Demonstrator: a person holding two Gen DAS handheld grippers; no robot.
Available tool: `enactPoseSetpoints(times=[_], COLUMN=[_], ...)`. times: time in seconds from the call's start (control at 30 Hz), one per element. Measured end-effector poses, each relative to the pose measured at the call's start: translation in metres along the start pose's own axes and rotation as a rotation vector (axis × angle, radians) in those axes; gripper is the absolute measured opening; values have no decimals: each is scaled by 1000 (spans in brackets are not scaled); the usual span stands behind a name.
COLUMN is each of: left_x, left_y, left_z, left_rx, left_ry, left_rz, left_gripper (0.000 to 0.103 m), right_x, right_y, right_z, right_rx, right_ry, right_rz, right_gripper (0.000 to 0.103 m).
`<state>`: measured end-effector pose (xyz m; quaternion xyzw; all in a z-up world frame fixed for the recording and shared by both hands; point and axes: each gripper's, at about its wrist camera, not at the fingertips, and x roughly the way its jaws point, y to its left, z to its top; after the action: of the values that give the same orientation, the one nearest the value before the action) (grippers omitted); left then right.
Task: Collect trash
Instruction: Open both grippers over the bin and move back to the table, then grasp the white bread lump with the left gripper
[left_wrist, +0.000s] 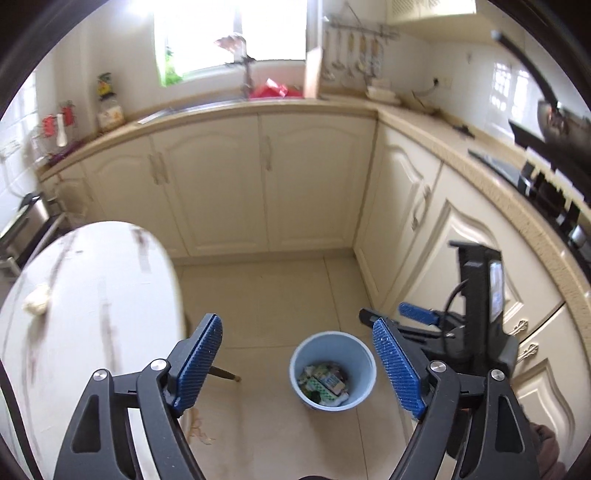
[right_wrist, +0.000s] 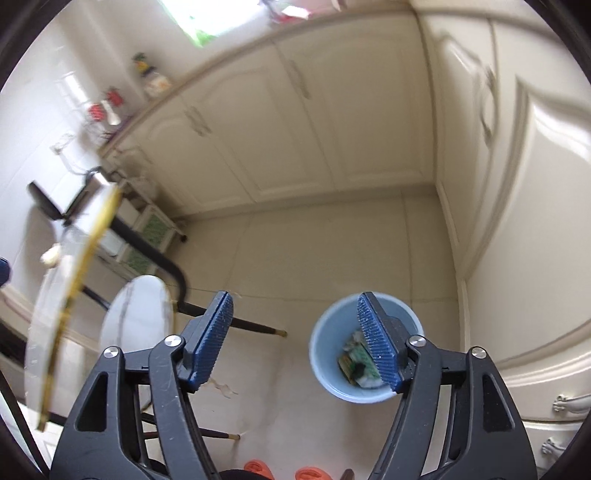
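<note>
Left tongs (left_wrist: 295, 365): wide open, empty.
Right tongs (right_wrist: 297, 341): wide open, empty, above bin.
Bin (left_wrist: 364, 369): blue, on floor, holding wrappers (left_wrist: 325, 382).
Tabletop (left_wrist: 92, 295): white marble; crumpled scrap (left_wrist: 37, 300) near far-left edge.
Risk: scrap light; loose pinch likely dropping it short of bin.

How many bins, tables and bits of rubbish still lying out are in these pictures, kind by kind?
Blue bins: 1, on the floor, wrappers inside
White marble tables: 2; the smaller one shows in the right wrist view
Crumpled paper wads: 1, on the large table
Total: 4
</note>
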<state>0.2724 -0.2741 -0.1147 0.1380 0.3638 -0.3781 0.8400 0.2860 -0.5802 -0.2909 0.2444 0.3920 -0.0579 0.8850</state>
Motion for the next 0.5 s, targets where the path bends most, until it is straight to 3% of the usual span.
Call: enactPoseSetpoints(times=[0.23, 0.27, 0.4, 0.5], left_x=[-75, -77, -81, -71], left_y=[70, 78, 133, 176], left_z=[-37, -39, -44, -44], left_rx=[-90, -125, -208, -270], left_ry=[-73, -99, -72, -55], left_rz=[97, 176, 324, 394], left_gripper=[95, 97, 101, 101], right_x=[-46, -49, -47, -33], right_y=[103, 113, 133, 129], right_z=[16, 16, 15, 17], right_rx=[-169, -181, -184, -155], right_ry=[-101, -113, -134, -132], right_rz=[82, 75, 50, -3], right_gripper=[80, 81, 84, 85])
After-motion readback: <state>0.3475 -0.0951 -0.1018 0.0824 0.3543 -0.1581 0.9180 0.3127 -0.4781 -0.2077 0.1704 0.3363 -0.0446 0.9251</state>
